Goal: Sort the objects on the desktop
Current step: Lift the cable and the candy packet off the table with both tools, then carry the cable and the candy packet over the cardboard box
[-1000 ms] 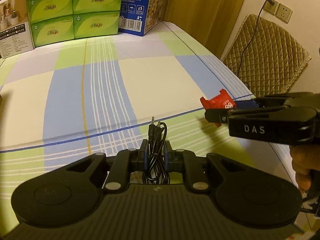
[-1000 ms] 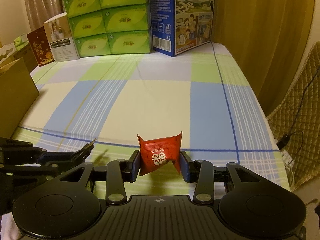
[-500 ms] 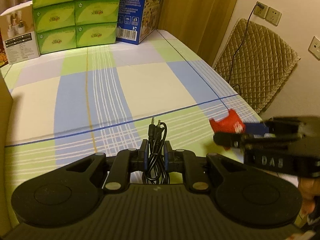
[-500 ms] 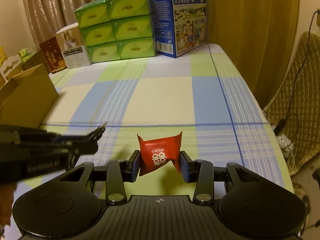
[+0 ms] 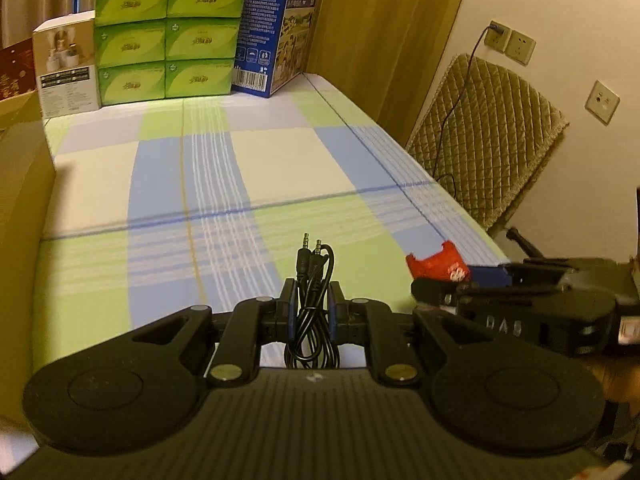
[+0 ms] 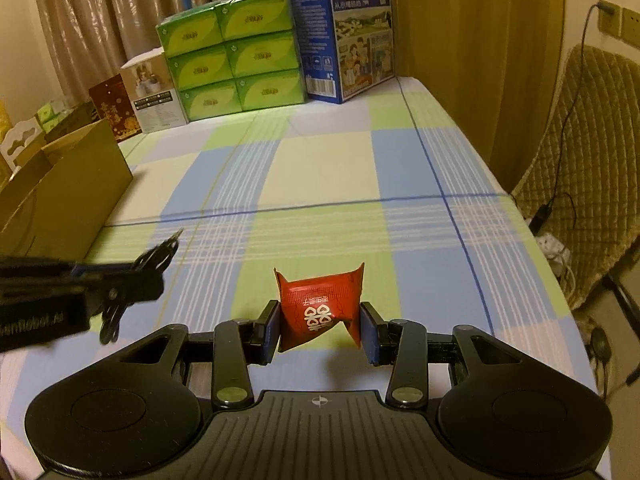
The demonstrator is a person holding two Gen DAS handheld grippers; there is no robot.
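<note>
Above the checked tablecloth, two items are shown held clear of the surface: a coiled black audio cable is clamped between the narrowly set fingers of the left gripper, and a red sachet is pinched by the right gripper. Both picks are judged complete, with delivery still outstanding. A cardboard box (open-topped, at the left edge) is taken as the likely destination; its contents cannot be seen.
</note>
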